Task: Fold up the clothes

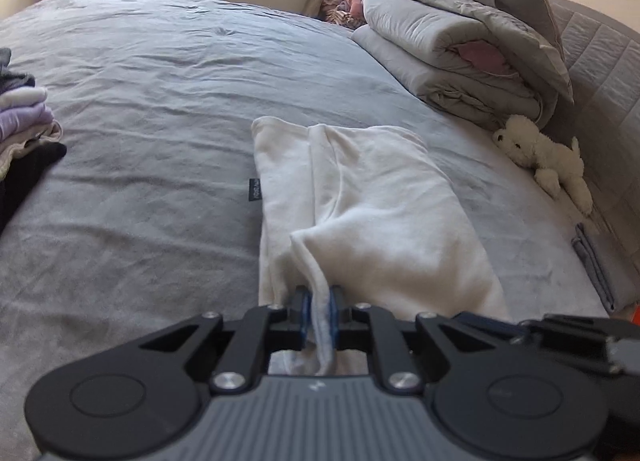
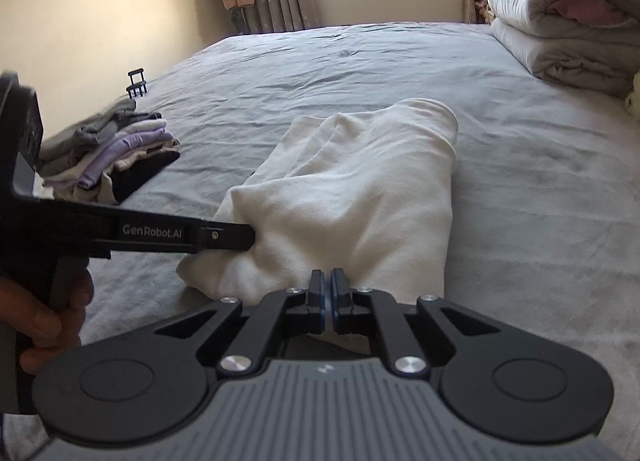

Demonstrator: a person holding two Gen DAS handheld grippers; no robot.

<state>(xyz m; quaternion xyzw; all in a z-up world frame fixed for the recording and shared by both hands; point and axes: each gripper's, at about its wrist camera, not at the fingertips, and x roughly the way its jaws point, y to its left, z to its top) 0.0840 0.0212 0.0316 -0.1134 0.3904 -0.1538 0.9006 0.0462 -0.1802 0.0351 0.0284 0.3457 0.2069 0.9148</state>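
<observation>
My left tongs (image 1: 319, 311) and right tongs (image 2: 328, 293) are both clamped on the near hem of the white garment (image 1: 372, 197), mid-bed (image 1: 160, 73), nearer the bed's near edge. I'd lift both corners level, carry them to the far hem, and keep tension even so nothing bunches.

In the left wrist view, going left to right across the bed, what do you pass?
Stack of folded clothes → white garment, its near edge pinched in the left gripper → white plush toy. The rolled grey duvet lies further back on the right.
</observation>
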